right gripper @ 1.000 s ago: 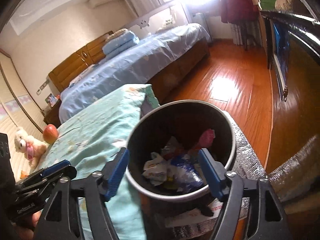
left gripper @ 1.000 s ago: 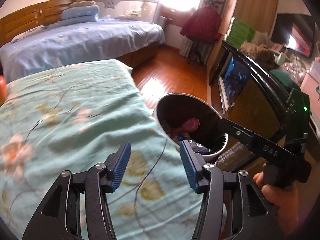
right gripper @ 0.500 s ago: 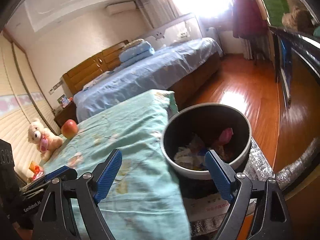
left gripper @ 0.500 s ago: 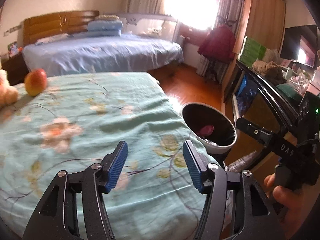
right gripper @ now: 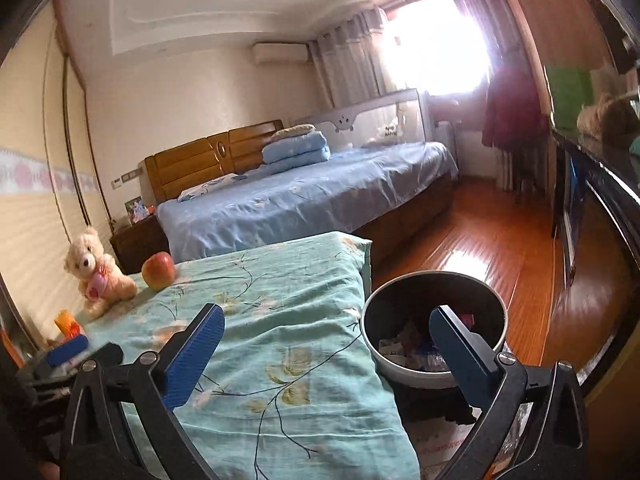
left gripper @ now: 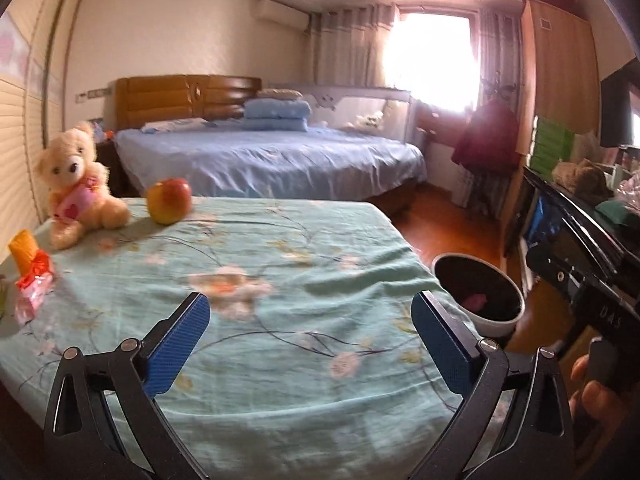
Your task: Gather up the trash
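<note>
A round bin (left gripper: 480, 304) with a white rim stands on the floor at the right of a low bed with a teal flowered cover (left gripper: 260, 280). In the right wrist view the bin (right gripper: 436, 360) holds several wrappers. An orange and pink wrapper (left gripper: 30, 280) lies at the cover's far left edge; it also shows in the right wrist view (right gripper: 66, 322). My left gripper (left gripper: 310, 344) is open and empty above the cover's near edge. My right gripper (right gripper: 326, 354) is open and empty, between the cover and the bin.
A teddy bear (left gripper: 76, 184) and an apple (left gripper: 169, 200) sit at the cover's far left. A blue bed (left gripper: 272, 160) lies behind. A black TV cabinet (left gripper: 580, 224) runs along the right, with wooden floor (right gripper: 500, 232) between it and the beds.
Both grippers have pulled back and up from the bin and swung left, so the bear, apple and wrapper came into view. The left gripper's jaws have opened wider.
</note>
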Demonstrator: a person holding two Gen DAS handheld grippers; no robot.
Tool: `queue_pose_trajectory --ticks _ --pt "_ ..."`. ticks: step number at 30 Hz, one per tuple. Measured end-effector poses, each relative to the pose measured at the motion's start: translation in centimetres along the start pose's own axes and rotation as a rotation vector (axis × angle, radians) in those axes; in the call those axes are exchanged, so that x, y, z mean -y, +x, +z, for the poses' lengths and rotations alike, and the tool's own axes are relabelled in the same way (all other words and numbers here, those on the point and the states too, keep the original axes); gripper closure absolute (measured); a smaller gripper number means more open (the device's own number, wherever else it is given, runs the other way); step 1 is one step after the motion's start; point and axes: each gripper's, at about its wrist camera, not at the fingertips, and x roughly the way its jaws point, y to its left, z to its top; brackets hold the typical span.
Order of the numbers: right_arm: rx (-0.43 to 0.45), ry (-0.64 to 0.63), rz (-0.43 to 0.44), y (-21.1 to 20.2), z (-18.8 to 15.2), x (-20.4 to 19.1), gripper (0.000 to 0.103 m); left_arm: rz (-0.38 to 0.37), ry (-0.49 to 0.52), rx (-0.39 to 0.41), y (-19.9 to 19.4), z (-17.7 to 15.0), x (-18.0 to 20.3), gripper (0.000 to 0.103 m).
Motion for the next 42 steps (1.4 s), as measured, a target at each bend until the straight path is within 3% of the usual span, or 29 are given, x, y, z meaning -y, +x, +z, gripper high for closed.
queue_pose_trajectory --ticks 10,42 --pt "0.025 -0.059 0.022 0.0 -1.1 -2.2 0.000 0.039 0.014 0.033 -1.4 -0.6 -1.0 0.000" --pt "0.013 -0.084 0.035 -0.4 -1.5 -2.7 0.000 0.088 0.054 0.046 -2.2 -0.5 -0.1 0.000"
